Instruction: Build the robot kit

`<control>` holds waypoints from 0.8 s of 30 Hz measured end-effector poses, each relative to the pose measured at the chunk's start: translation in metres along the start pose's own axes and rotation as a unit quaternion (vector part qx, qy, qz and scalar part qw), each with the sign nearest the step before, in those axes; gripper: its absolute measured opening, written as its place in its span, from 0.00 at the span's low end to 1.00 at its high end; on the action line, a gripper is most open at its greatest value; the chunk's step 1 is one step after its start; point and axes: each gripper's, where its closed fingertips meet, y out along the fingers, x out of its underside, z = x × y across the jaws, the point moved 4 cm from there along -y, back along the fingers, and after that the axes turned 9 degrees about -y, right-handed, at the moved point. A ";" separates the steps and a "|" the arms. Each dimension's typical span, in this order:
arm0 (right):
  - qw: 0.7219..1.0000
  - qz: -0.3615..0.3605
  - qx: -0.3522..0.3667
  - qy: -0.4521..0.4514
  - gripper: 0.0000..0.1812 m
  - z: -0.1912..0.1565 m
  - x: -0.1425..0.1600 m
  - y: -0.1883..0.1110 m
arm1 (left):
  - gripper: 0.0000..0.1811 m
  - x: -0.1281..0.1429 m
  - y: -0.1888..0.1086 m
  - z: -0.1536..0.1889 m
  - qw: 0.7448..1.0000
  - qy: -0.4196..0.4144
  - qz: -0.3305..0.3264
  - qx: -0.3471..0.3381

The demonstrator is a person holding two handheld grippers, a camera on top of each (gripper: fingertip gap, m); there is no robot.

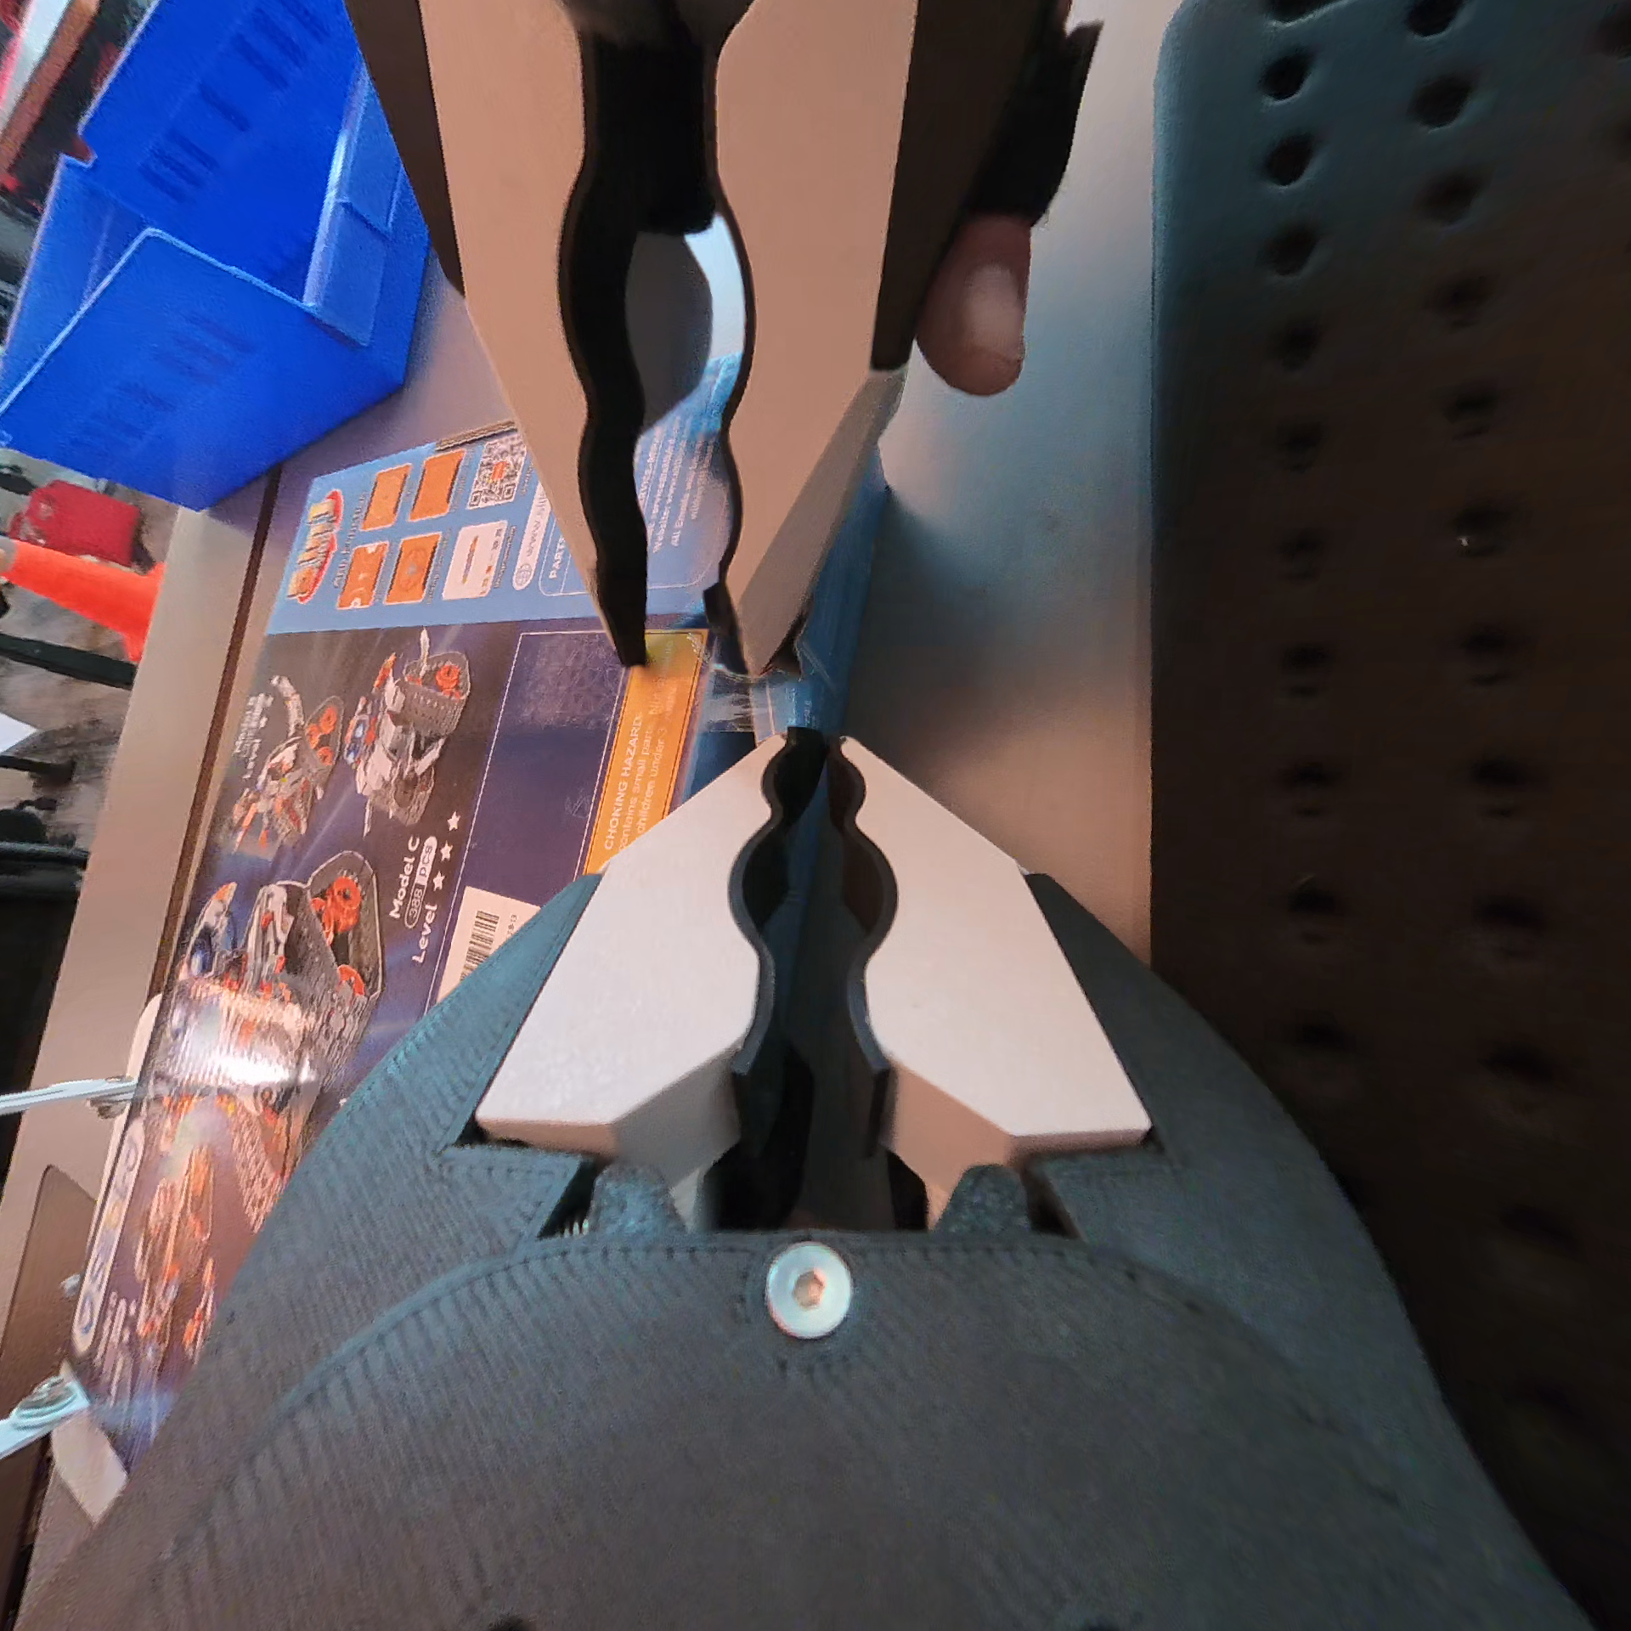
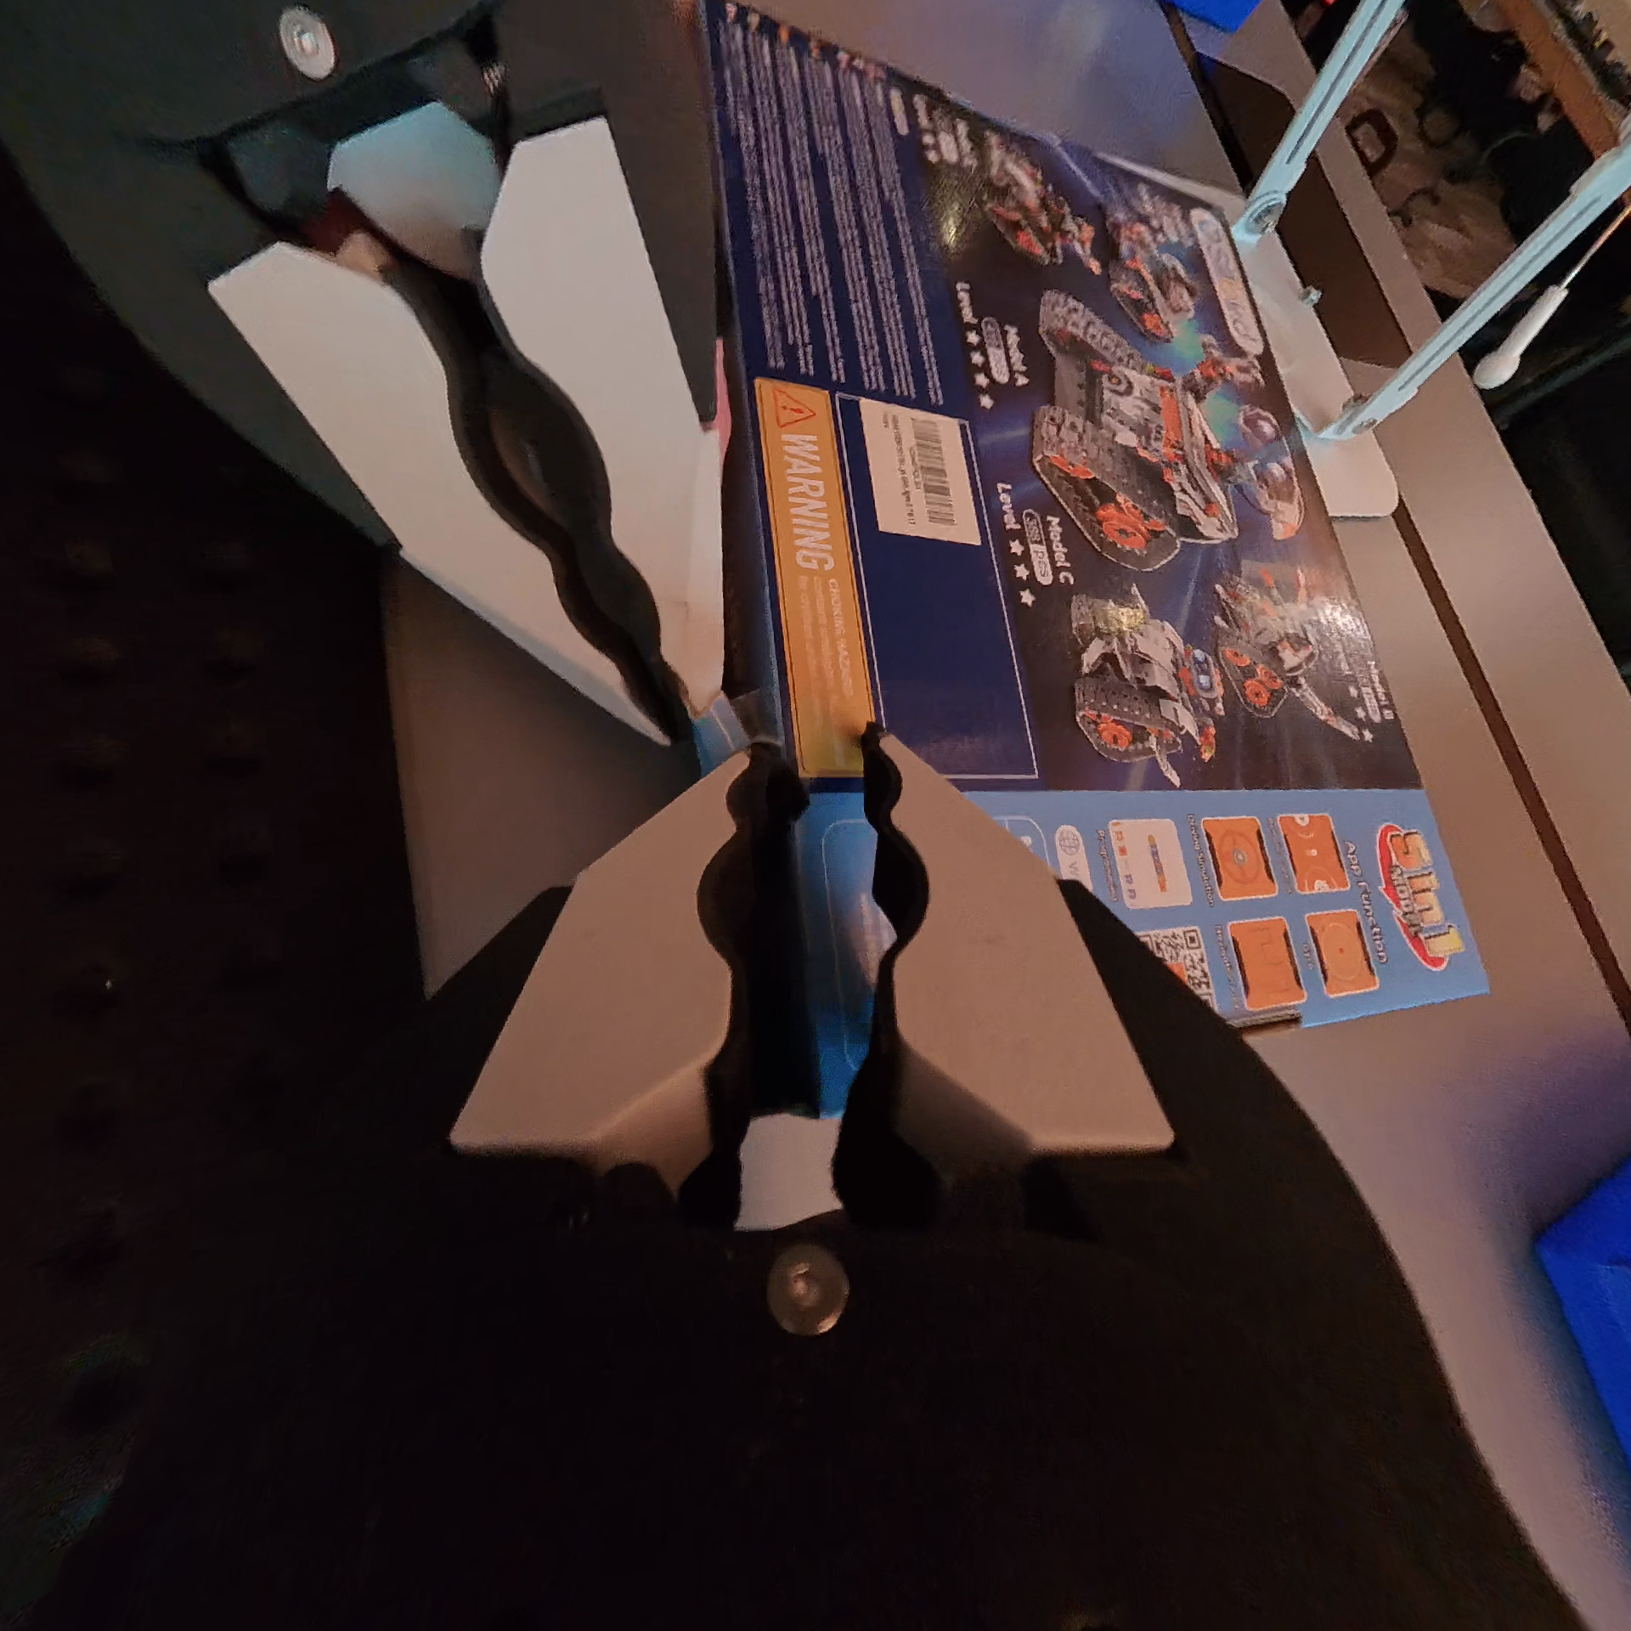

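Observation:
A dark-blue toy building-set box [image 1: 371,794] lies flat on a grey table [image 1: 997,618]; it also shows in the right wrist view [image 2: 1103,547]. A strip of clear tape [image 1: 750,697] wraps over the box's near edge beside a yellow warning label [image 2: 821,574]. My left gripper [image 1: 810,743] lies along the box's side, its tips closed on the tape [image 2: 746,710]. My right gripper [image 2: 814,743] straddles the same edge. One finger rests on the yellow label, the other against the box's side, and the two pinch the edge. Each gripper shows in the other's view [image 1: 697,657] [image 2: 684,706].
Blue plastic bins [image 1: 203,265] stand behind the box. A dark perforated panel [image 1: 1412,618] runs along the table's side. A pale-blue metal frame on a white base [image 2: 1377,291] stands past the box. A person's fingertip [image 1: 971,309] shows on the right gripper.

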 end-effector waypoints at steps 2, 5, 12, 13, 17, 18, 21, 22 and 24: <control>1.000 -0.005 -0.001 -0.016 0.12 0.000 0.000 -0.001 | 0.04 0.000 0.000 0.001 1.000 -0.012 -0.001 0.010; 0.999 -0.014 -0.011 -0.030 0.12 -0.001 0.001 -0.005 | 0.05 -0.001 0.000 0.000 1.000 -0.022 -0.006 0.015; 0.998 -0.014 -0.021 -0.049 0.12 -0.004 0.000 -0.011 | 0.06 -0.002 0.000 -0.001 0.999 -0.045 -0.005 0.018; 0.998 -0.015 -0.022 -0.054 0.12 -0.004 -0.001 -0.011 | 0.06 -0.002 0.000 -0.001 0.998 -0.057 -0.007 0.023; 0.997 -0.018 -0.028 -0.063 0.10 -0.004 0.000 -0.008 | 0.07 -0.004 0.000 -0.001 0.996 -0.082 -0.006 0.027; 0.997 -0.021 -0.026 -0.063 0.10 -0.003 0.000 -0.006 | 0.08 -0.005 0.001 -0.001 0.995 -0.096 -0.002 0.034; 0.997 -0.028 -0.020 -0.064 0.10 0.002 0.001 -0.003 | 0.10 -0.007 0.003 -0.004 0.992 -0.119 -0.002 0.043; 0.998 -0.027 -0.018 -0.060 0.10 0.003 0.002 -0.002 | 0.09 -0.007 0.004 -0.005 0.992 -0.116 0.000 0.040; 0.998 -0.021 -0.018 -0.057 0.09 0.003 0.002 0.000 | 0.04 -0.006 0.004 -0.007 0.993 -0.111 -0.002 0.043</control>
